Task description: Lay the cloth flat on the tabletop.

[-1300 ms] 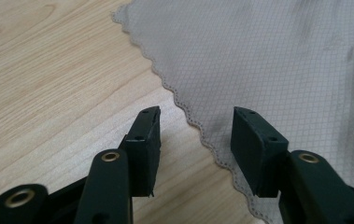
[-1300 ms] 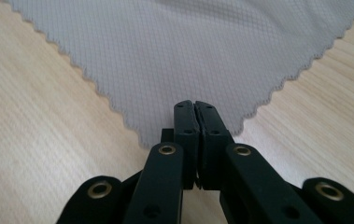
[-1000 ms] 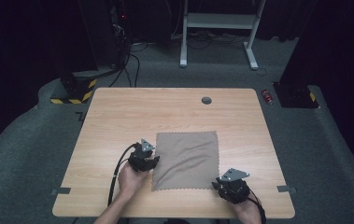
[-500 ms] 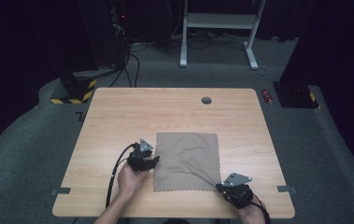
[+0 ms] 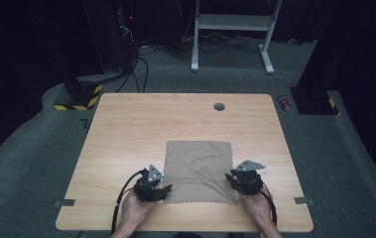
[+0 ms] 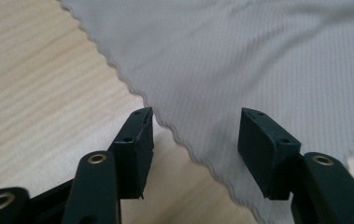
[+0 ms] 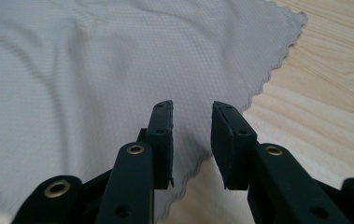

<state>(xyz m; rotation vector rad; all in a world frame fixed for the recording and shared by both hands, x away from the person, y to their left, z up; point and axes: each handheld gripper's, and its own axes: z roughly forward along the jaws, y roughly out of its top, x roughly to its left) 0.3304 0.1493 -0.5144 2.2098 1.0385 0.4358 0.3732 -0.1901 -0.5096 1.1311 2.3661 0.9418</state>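
A grey-brown cloth (image 5: 198,171) with a scalloped edge lies flat on the wooden table (image 5: 126,129), near the front. My left gripper (image 5: 164,190) sits at the cloth's front left corner. In the left gripper view the cloth (image 6: 240,56) has its edge running between the pads of the left gripper (image 6: 195,140), unpinched; these jaws have just been opening and stand open. My right gripper (image 5: 232,178) is at the cloth's right edge. In the right gripper view the cloth (image 7: 95,70) lies under the right gripper (image 7: 192,135), whose jaws have just been opening, with a gap and nothing pinched.
A small round grommet (image 5: 219,106) sits in the table's far side. Beyond the table, on the dark carpet, stand a white metal frame (image 5: 230,29), a yellow-and-black striped base (image 5: 76,101) with cables and a small red object (image 5: 285,103).
The left gripper has slid toward the table's front edge along the cloth's left side. The right gripper has moved from the front right corner farther up the cloth's right edge.
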